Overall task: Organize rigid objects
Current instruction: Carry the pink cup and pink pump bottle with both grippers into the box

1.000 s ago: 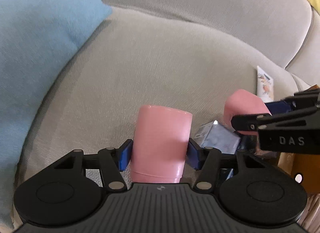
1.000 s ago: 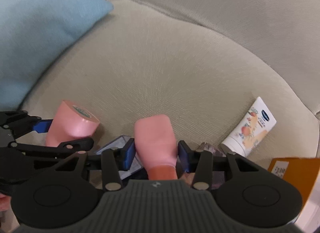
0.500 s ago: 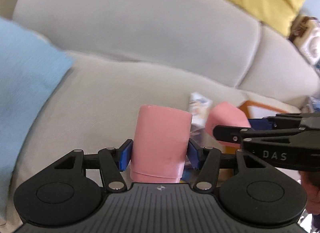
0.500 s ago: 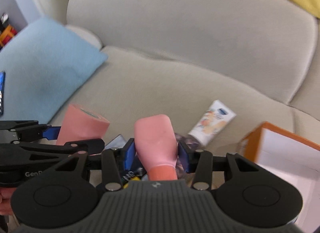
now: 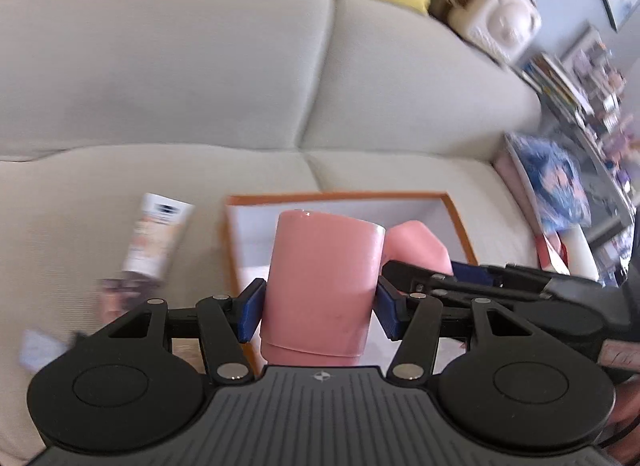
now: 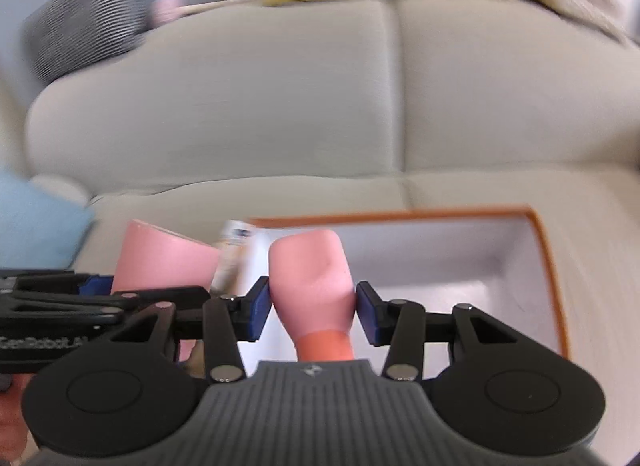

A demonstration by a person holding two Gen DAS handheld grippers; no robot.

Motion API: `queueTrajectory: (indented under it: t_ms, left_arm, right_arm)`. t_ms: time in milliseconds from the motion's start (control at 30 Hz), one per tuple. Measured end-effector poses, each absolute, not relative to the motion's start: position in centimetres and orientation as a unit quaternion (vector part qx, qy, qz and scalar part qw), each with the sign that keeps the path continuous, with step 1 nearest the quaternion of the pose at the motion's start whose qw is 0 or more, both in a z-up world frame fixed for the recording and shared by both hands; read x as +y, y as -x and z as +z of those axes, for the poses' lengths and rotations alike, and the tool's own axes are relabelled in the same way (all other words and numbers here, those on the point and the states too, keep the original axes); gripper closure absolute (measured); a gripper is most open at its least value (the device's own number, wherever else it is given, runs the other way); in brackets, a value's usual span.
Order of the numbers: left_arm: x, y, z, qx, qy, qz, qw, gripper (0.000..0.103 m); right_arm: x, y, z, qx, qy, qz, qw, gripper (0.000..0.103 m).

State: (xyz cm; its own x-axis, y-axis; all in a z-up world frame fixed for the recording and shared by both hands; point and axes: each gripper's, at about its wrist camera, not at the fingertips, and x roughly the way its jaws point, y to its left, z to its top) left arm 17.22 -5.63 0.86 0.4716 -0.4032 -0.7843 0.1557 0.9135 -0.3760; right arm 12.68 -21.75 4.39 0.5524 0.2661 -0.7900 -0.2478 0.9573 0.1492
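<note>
Left wrist view: left gripper (image 5: 318,312) clamping a pink cylinder (image 5: 322,280) between blue pads, holding it above the near edge of an orange-rimmed box (image 5: 460,221) sitting on the sofa (image 5: 160,65). Right gripper (image 5: 452,280) showing alongside, gripping a pink tube (image 5: 416,248). White tube (image 5: 158,236) lying on the seat just left of the box. Right wrist view: right gripper (image 6: 314,312) pinching the pink tube (image 6: 314,280) over the box (image 6: 544,242), pink cylinder (image 6: 164,262) at left.
</note>
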Motion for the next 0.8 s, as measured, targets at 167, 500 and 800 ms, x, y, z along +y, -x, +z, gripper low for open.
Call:
queueTrajectory:
  t_ms: [167, 500, 800]
  left_arm:
    - [-10.6, -20.1, -2.3, 0.523, 0.095, -0.150, 0.833, 0.038]
    - [-15.6, -22.7, -7.9, 0.542, -0.053, -0.068, 0.836, 0.038]
    - [-15.8, -24.1, -9.9, 0.541, -0.109, -0.030, 0.834, 0.038]
  right_arm:
    - [-26.7, -14.6, 0.6, 0.482, -0.031, 0.100, 0.870, 0.056]
    - [-29.8, -19.7, -6.7, 0.537, -0.075, 0.076, 0.837, 0.056]
    - [-28.6, -23.4, -9.1, 0.550, -0.072, 0.093, 0.827, 0.056]
